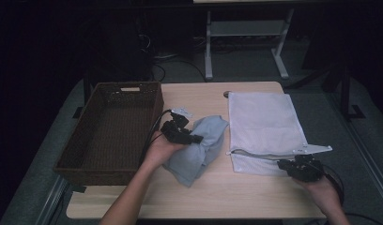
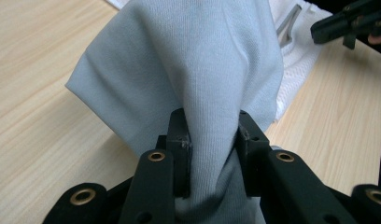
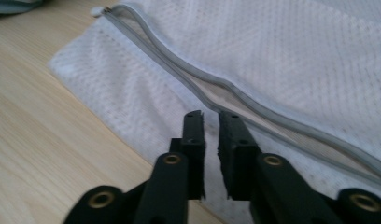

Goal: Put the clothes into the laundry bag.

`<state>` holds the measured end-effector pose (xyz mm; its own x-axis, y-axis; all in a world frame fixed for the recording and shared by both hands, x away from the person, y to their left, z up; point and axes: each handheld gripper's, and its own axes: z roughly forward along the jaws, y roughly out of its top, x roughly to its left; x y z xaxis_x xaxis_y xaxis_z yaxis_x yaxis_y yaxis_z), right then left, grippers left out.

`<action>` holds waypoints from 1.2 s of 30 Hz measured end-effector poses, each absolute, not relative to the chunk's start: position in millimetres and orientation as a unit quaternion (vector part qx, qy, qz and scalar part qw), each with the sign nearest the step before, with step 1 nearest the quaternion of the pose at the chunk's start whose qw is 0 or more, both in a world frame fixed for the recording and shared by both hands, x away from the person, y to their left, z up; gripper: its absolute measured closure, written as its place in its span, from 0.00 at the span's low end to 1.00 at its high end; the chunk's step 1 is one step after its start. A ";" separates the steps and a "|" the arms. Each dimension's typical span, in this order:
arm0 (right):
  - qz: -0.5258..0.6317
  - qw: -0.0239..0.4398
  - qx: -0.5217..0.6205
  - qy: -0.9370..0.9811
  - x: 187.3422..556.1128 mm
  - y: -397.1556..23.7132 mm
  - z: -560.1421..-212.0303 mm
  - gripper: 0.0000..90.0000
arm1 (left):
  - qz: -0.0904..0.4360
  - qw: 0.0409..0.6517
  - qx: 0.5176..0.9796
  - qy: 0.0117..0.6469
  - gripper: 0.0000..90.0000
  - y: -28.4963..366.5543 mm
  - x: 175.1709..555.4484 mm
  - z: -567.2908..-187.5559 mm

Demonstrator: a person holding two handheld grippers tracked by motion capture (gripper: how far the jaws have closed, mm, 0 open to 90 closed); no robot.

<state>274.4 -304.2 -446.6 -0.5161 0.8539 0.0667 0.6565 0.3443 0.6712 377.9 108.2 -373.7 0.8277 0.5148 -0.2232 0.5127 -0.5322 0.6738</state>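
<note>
Left gripper [image 2: 212, 144]: my fingers [image 2: 179, 140] are clamped on a bunched fold of the grey cloth [image 2: 193, 70]. The fabric runs up between both pads and fans out ahead of them. In the high view the left gripper [image 1: 195, 139] sits mid-worktop, just right of the wicker basket [image 1: 88, 159], with the grey cloth [image 1: 199, 150] crumpled under and around it, lying on the worktop [image 1: 189, 201]. Its right edge sits just beside the bag's left edge; can't tell if they touch.

Right gripper [image 3: 211, 116]: fingers [image 3: 193, 135] nearly together, a narrow gap between them, nothing in it. The tips sit just short of the grey zipper [image 3: 216, 88] on the white mesh laundry bag [image 3: 296, 51]. Can't tell if they touch the mesh. The zipper is parted along its length, so the bag mouth gapes a little.

High view: right gripper [image 1: 284, 164] at the bag's near edge, my right hand [image 1: 323, 190] behind it at the worktop's near right corner. The white mesh laundry bag [image 1: 262, 122] lies flat on the right half of the worktop, with the zipper [image 1: 260, 153] running across its near end. The wicker basket hangs off the worktop's left side, with nothing visible inside it. My left hand [image 1: 159, 151] comes in from bottom centre, its cable looping past the basket rim.

The room past the worktop is dark; a white table frame [image 1: 246, 42] stands on the floor behind.
</note>
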 end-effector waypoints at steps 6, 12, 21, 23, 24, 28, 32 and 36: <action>0.304 0.129 0.455 0.827 272.1 -310.7 -454.0 0.99 | -0.005 0.388 0.875 0.291 0.79 109.0 377.0 -374.5; 0.284 0.119 0.441 0.843 274.9 -304.4 -459.8 0.99 | -0.007 0.387 0.875 0.291 0.79 111.0 376.6 -374.1; 0.284 0.119 0.421 0.853 288.7 -285.0 -460.0 0.99 | -0.009 0.387 0.875 0.290 0.79 113.0 375.5 -373.6; 0.285 0.120 0.415 0.856 291.8 -280.2 -460.2 0.99 | -0.009 0.387 0.875 0.290 0.79 113.4 374.9 -373.6; 0.287 0.119 0.412 0.857 293.7 -277.9 -460.3 0.99 | -0.009 0.387 0.875 0.290 0.79 113.7 374.8 -373.4; 0.284 0.120 0.402 0.862 302.5 -265.4 -459.9 0.99 | -0.009 0.388 0.875 0.292 0.79 115.0 374.6 -373.2; 0.282 0.123 0.386 0.870 310.6 -251.7 -459.6 0.99 | -0.009 0.388 0.874 0.292 0.79 116.5 373.6 -372.9; 0.287 0.120 0.369 0.876 315.9 -237.7 -460.1 0.99 | -0.011 0.389 0.874 0.293 0.79 118.4 373.5 -373.1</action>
